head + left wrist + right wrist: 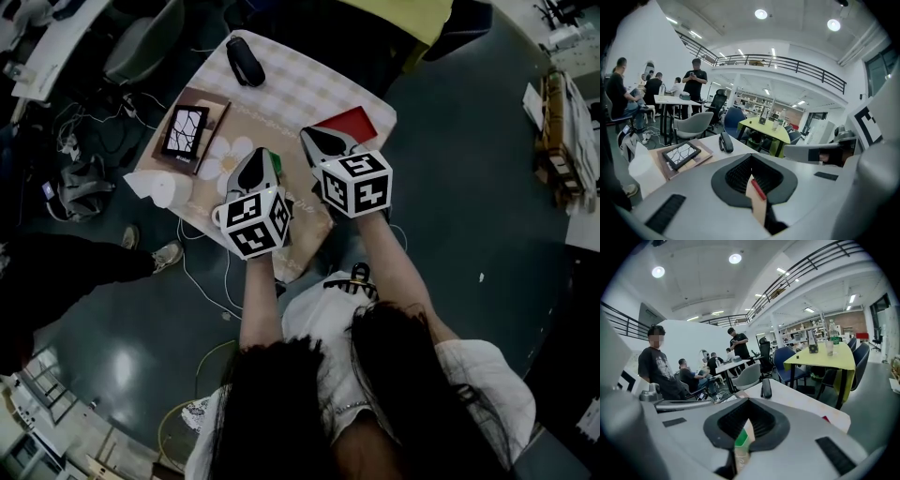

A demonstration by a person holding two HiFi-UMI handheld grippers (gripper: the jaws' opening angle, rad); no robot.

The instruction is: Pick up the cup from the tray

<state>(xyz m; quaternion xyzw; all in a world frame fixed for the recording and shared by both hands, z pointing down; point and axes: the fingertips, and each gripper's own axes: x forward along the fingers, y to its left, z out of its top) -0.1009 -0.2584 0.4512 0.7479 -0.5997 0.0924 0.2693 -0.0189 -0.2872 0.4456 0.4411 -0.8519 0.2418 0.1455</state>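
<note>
The cup [167, 191] reads as the white, smooth, rounded shape at the table's [309, 84] left edge. It stands just beside the near corner of the tray [216, 114], and whether it rests on the tray or only touches it cannot be told from above. Its material is also unclear; it could be paper or plastic, and pale sheeting lies against its left side. The tray is a flat brown board with a matte, wood-like face, and it carries a dark glossy slab [186, 129] veined with pale crack lines. The table wears a soft checked cloth printed with a white flower. A black oblong case [246, 61] lies at the far edge and a red card [349, 122] at the right. The left gripper [754, 185] and right gripper [742, 439] hover over the near edge, well apart from the cup. Each has its jaws pressed together on nothing. The task appears to be at its start, with the reach not yet made. The next move likely calls for the left gripper, the nearer one, to part its jaws, swing left, come down around the cup's wall and squeeze gently, since a light cup could tip or crush.
</note>
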